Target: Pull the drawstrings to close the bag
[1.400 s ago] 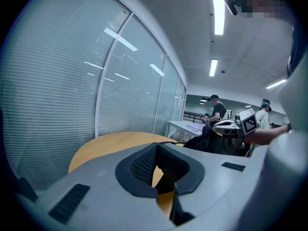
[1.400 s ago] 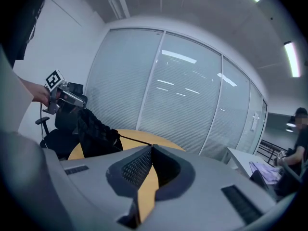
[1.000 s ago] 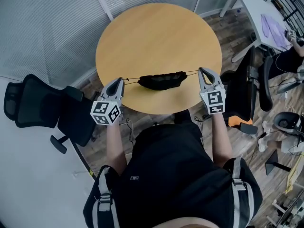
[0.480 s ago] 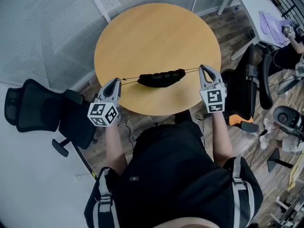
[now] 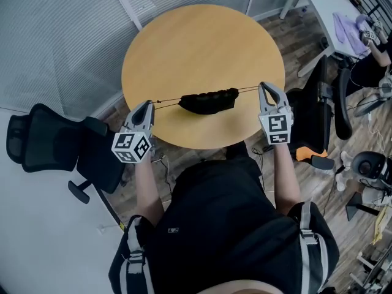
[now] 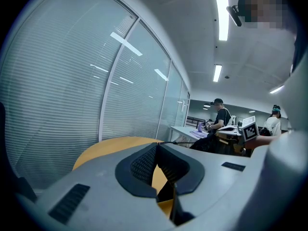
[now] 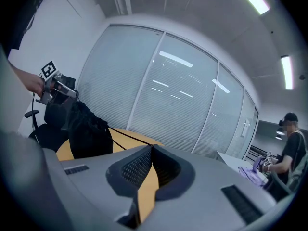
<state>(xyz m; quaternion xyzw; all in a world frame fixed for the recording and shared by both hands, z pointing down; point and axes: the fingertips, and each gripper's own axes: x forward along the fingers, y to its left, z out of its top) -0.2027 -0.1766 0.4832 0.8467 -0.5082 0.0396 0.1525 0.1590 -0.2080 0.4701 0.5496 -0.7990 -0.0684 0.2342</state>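
A small black drawstring bag (image 5: pixel 208 101) hangs bunched over the near part of the round wooden table (image 5: pixel 202 41). A thin drawstring (image 5: pixel 165 100) runs taut from its left end to my left gripper (image 5: pixel 149 103), which is shut on it. Another drawstring (image 5: pixel 248 90) runs from its right end to my right gripper (image 5: pixel 264 86), also shut on it. In the right gripper view the bag (image 7: pixel 86 131) hangs at the left, with two strings running to the closed jaw tips (image 7: pixel 151 146). From the left gripper (image 6: pixel 157 144) a string leads right toward the dark bag (image 6: pixel 204 143).
A black office chair (image 5: pixel 49 146) stands left of the table and another chair (image 5: pixel 318 112) at its right. A white desk (image 5: pixel 334 11) with purple cloth is at the back right. Blinds behind glass walls line the far side. Other people sit at desks (image 6: pixel 222 117).
The bag's mouth has bunched a little tighter between the two taut strings. Both grippers stay shut and have hardly moved.
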